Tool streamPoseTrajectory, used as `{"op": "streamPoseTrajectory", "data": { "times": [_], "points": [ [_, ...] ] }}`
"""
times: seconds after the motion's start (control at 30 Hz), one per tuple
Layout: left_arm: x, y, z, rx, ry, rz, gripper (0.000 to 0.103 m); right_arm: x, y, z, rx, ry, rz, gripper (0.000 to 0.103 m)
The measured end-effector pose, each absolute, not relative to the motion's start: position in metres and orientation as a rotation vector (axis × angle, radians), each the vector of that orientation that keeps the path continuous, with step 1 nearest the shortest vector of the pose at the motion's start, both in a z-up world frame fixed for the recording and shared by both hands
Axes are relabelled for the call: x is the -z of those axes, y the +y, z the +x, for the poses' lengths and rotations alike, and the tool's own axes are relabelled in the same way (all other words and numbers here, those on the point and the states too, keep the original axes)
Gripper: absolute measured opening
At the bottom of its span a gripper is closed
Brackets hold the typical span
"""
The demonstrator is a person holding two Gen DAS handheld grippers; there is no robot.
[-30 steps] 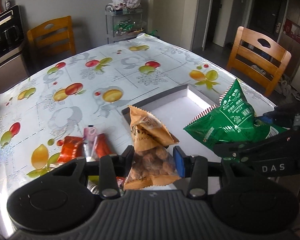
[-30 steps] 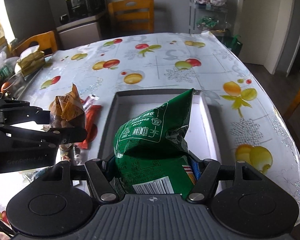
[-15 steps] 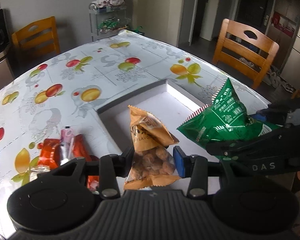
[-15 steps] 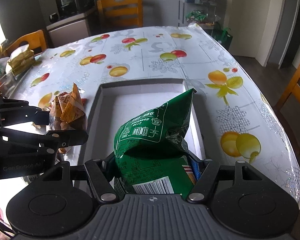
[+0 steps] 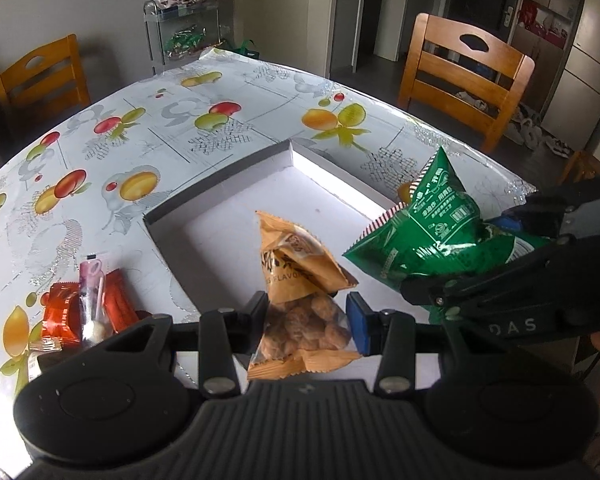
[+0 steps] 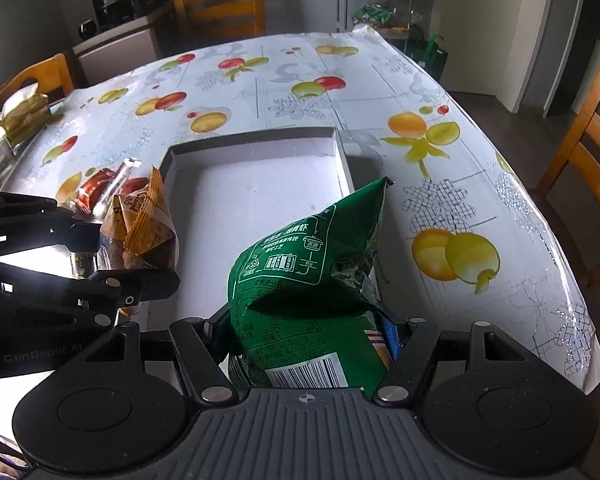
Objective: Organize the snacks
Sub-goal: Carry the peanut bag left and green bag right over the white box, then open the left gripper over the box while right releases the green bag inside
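Note:
My left gripper [image 5: 306, 318] is shut on an orange bag of coated nuts [image 5: 300, 280] and holds it over the near left part of the shallow white tray [image 5: 236, 216]. My right gripper [image 6: 306, 336] is shut on a green snack bag [image 6: 312, 264] and holds it above the tray's near right side [image 6: 342, 160]. In the right wrist view the left gripper [image 6: 136, 256] with the orange bag [image 6: 140, 224] is at the left. In the left wrist view the right gripper [image 5: 512, 256] and green bag [image 5: 432, 232] are at the right.
Red and pink snack packets [image 5: 80, 304] lie on the fruit-print tablecloth left of the tray. Wooden chairs [image 5: 464, 76] stand around the table. A wire shelf with bags [image 5: 184, 28] stands beyond the far edge. A golden packet [image 6: 20, 114] sits at the far left.
Both grippers have moved forward and over the tray, each still holding its bag. The tray now lies closer beneath them.

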State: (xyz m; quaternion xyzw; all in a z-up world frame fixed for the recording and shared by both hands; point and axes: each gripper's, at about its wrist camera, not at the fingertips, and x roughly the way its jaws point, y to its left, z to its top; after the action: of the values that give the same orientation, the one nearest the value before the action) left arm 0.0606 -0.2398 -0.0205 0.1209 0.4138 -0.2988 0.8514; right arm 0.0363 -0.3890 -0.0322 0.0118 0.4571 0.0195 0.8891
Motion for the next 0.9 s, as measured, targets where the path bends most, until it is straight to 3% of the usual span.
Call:
{"op": "streamPoseTrajectory", "data": {
  "times": [0.9],
  "points": [
    [0.046, -0.250, 0.064, 0.625, 0.973, 0.279, 0.041, 0.051, -0.392, 0.039, -0.048, 1.021, -0.019, 0.069]
  ]
}}
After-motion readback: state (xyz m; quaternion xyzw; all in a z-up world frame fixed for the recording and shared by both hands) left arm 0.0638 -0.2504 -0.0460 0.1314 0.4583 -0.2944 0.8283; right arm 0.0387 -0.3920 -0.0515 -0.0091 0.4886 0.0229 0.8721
